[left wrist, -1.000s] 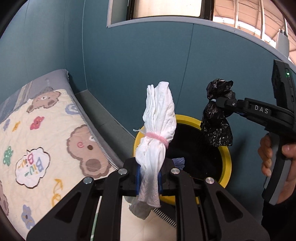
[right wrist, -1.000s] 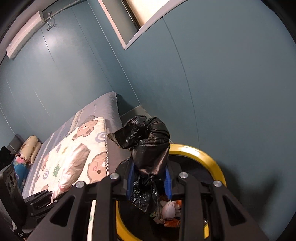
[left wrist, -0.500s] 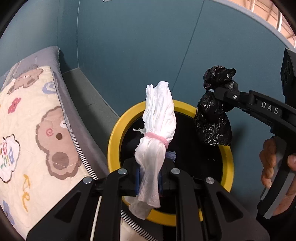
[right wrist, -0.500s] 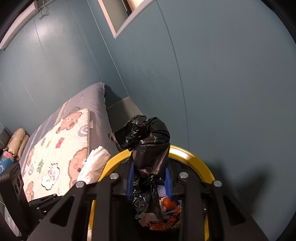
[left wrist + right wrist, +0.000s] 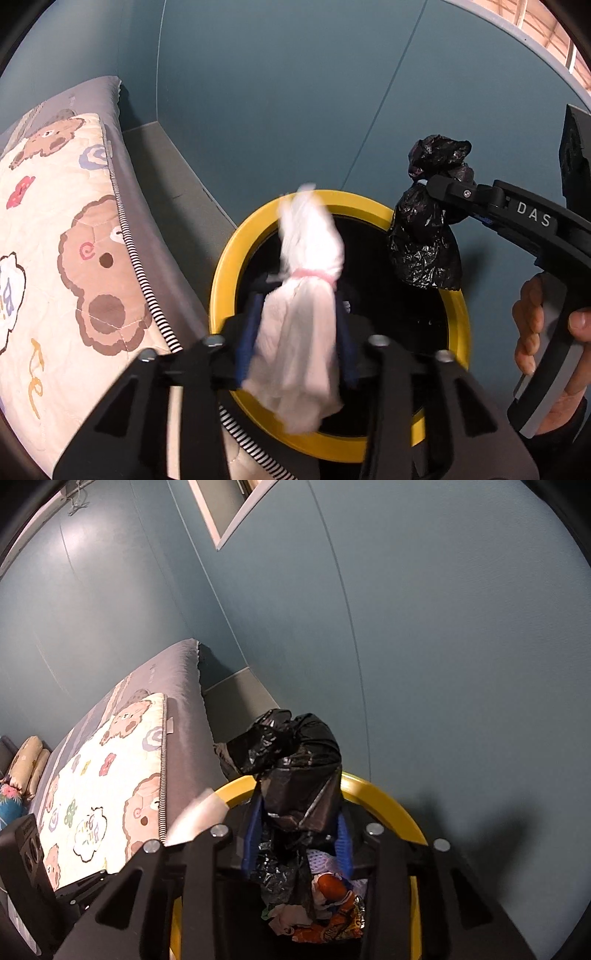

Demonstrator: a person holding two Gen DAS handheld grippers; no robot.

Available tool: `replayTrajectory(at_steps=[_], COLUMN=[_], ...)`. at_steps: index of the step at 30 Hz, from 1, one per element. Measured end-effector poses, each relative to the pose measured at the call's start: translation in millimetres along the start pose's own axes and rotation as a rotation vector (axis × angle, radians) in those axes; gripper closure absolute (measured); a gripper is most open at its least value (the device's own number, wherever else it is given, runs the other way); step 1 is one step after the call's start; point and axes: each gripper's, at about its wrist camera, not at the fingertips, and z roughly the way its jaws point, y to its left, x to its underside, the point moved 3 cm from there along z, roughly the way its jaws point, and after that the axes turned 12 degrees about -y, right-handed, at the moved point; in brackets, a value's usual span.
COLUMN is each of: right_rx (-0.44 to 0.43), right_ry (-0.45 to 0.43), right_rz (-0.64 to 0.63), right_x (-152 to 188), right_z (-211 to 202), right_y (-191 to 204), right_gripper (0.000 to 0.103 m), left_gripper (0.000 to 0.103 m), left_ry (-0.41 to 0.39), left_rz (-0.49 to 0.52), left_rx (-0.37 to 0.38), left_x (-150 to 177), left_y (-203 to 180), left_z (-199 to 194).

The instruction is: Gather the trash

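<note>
In the left wrist view, a white bundle [image 5: 303, 306] is seen between the blue pads of the left tongs [image 5: 295, 347], low in the centre of the frame. The tongs are spread apart; the bundle appears motion-blurred and loose between them, and whether the pads touch it cannot be told. It hangs over the opening of a yellow-rimmed bin [image 5: 221, 280], which fills the lower middle of the frame.

At the right of the same view, the right tongs [image 5: 436, 184] are clamped on the neck of a black bag [image 5: 424, 243], whose body hangs over the bin's right rim. The holding hand [image 5: 546, 339] is seen at the right edge. In the right wrist view, the black bag [image 5: 299, 775] is gripped between the blue pads of the right tongs [image 5: 299, 834] in the centre of the frame, its knotted top sticking up and to the left.

Inside the bin [image 5: 384, 805], seen in the right wrist view, colourful wrappers [image 5: 332, 915] in orange, white and blue lie at the bottom, below the tongs.

The white bundle is soft crumpled tissue or cloth, cinched around its middle by a pink band [image 5: 314, 274]. The black bag is glossy crinkled plastic, small and tied shut.

A bed [image 5: 55, 258] with a bear-patterned quilt occupies the left of both views, just beside the bin.
</note>
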Motion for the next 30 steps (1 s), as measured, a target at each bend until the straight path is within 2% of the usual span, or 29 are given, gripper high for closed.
replayTrajectory(at_steps=[1, 6, 19, 30], right_rx=[0.002, 0.009, -0.023, -0.113], right_ry=[-0.001, -0.006, 0.014, 0.068], right_rz=[0.001, 0.009, 0.011, -0.037], right_x=[0, -1, 5, 24], right_z=[-1, -2, -14, -23], right_y=[0, 4, 20, 75], right_gripper=[0.066, 0.057, 0.057, 0.056], left_gripper=[0.053, 0.042, 0.041, 0.041], left_ry=[-0.001, -0.015, -0.050, -0.087], left_rz=[-0.006, -0.026, -0.064, -0.145], left_rx=[0.000, 0.001, -0.042, -0.113], left_x=[0, -2, -2, 5], left_y=[0, 6, 31, 76], left_z=[0, -11, -41, -88])
